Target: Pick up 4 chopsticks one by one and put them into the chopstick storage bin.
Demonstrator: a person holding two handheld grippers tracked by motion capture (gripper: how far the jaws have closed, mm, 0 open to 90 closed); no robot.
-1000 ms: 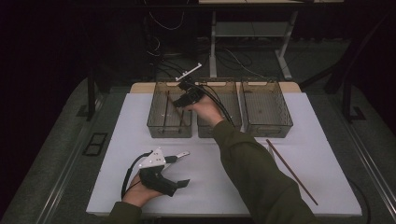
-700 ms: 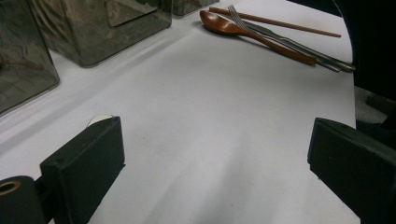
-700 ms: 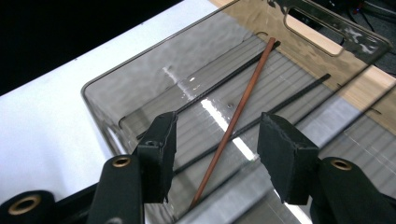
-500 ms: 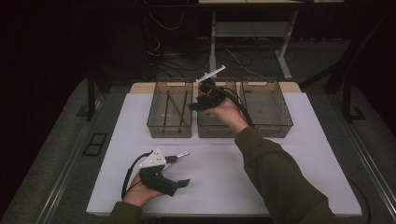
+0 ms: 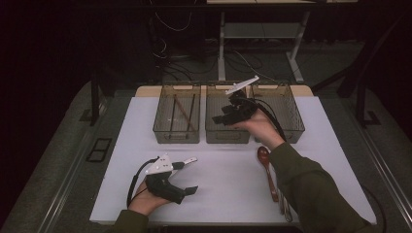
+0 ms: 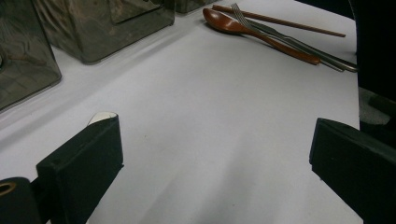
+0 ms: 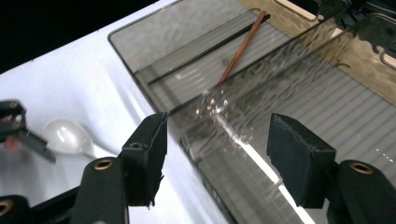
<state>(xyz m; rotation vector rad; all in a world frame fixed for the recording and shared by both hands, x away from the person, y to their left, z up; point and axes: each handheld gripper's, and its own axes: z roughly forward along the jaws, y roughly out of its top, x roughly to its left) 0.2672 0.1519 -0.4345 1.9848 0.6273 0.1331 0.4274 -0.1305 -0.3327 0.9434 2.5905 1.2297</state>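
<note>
Left gripper (image 5: 187,175) rests on the white table (image 5: 228,189) at about 7 o'clock in the high view, jaws spread wide, nothing between them; in the left gripper view bare table lies between the two black jaws. White spoon (image 5: 190,159) lies just at its upper jaw tip, toward 1 o'clock from that hand; whether it touches the jaw I cannot tell. Left bin (image 5: 177,114) at 11 o'clock holds a brown chopstick (image 7: 243,45) and a thin dark stick (image 7: 210,48) lying side by side along its ribbed floor. Right gripper (image 5: 224,116) hangs over the middle bin (image 5: 228,136), jaws have just been opening, now well apart and gripping nothing; in the right gripper view the clear wall between left and middle bin runs between the jaws, and the chopstick sits beyond the tips at 12 o'clock, well clear of the pads. Right bin (image 5: 284,114) just past the right hand. Brown spoon (image 5: 266,167), a fork (image 6: 289,42) and another chopstick (image 6: 280,21) lie together on the table at 5 o'clock, beside the right sleeve (image 5: 311,189).
</note>
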